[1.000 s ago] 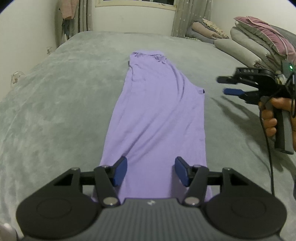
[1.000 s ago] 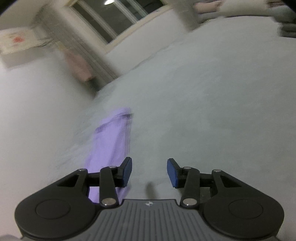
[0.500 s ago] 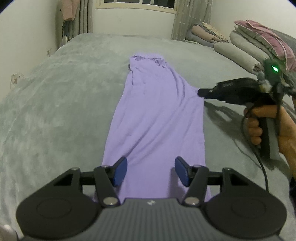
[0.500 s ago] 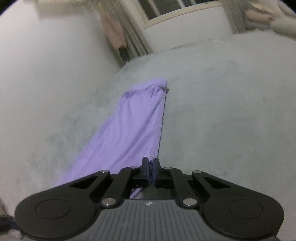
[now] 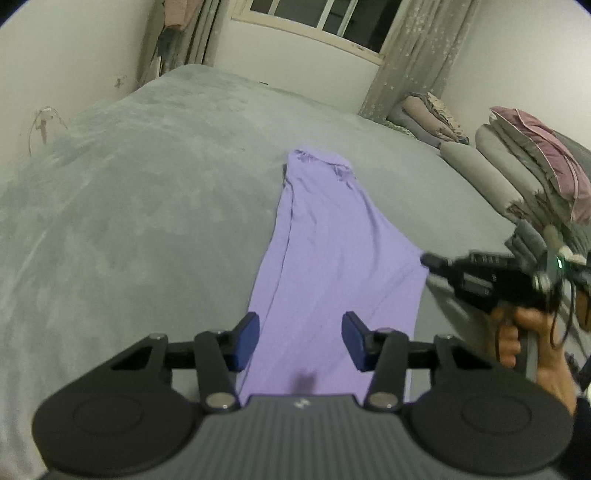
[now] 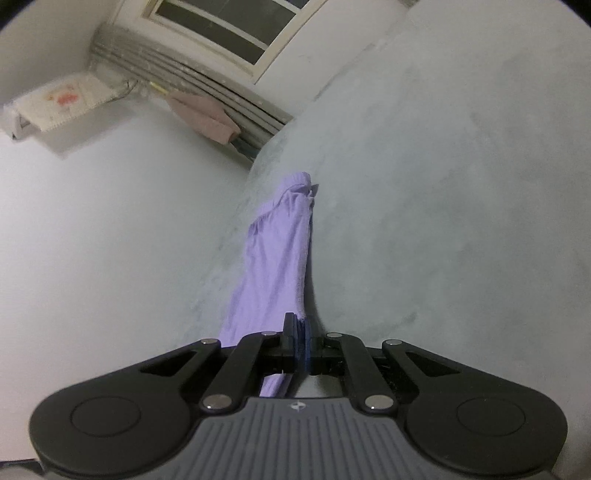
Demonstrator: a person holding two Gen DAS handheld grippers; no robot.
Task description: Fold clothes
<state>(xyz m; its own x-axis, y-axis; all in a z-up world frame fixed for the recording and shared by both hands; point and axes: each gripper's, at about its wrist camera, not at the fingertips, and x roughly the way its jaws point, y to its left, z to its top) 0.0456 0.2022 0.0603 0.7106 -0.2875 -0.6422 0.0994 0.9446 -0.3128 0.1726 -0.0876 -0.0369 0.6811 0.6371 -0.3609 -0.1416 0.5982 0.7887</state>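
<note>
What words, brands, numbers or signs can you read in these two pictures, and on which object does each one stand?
No text here can be read.
A small pale logo mark on the left gripper body: a symbol, no letters.
The same mark on the right gripper body: no letters.
Faint pale print on the right gripper's side in the left view: too blurred to read.
A red mark on the wall unit: too blurred.

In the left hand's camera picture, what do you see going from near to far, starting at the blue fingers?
Blue fingers → purple garment → grey bed cover → window.
</note>
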